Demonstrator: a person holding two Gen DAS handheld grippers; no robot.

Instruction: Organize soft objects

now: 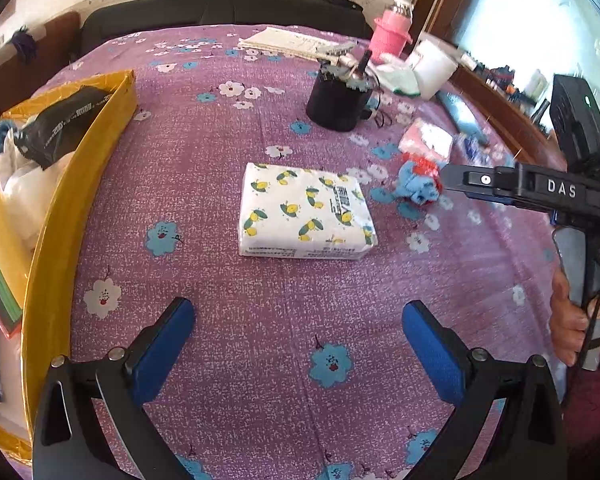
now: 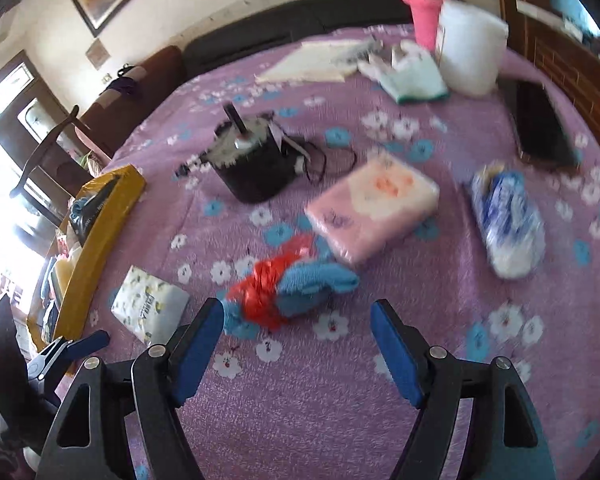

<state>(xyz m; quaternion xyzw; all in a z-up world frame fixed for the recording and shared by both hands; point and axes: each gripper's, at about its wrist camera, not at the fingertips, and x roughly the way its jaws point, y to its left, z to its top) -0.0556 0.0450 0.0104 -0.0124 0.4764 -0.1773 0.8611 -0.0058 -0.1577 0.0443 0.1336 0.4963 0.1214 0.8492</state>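
A white tissue pack with lemon print (image 1: 306, 212) lies flat on the purple flowered cloth, ahead of my open, empty left gripper (image 1: 298, 334); it also shows in the right wrist view (image 2: 150, 306). A blue cloth tied with red plastic (image 2: 288, 290) lies just ahead of my open, empty right gripper (image 2: 298, 330), near its left finger; in the left wrist view the bundle (image 1: 418, 182) sits at the tip of the right gripper (image 1: 446, 178). A pink tissue pack (image 2: 374, 210) and a blue-white bag (image 2: 508, 226) lie beyond.
A yellow box (image 1: 66, 200) holding soft items stands at the left edge, also in the right wrist view (image 2: 100, 240). A black motor with wires (image 2: 252, 164), a pink bottle (image 2: 424, 12), a white container (image 2: 472, 46), a green-white cloth (image 2: 414, 80), papers and a black phone (image 2: 542, 124) lie farther back.
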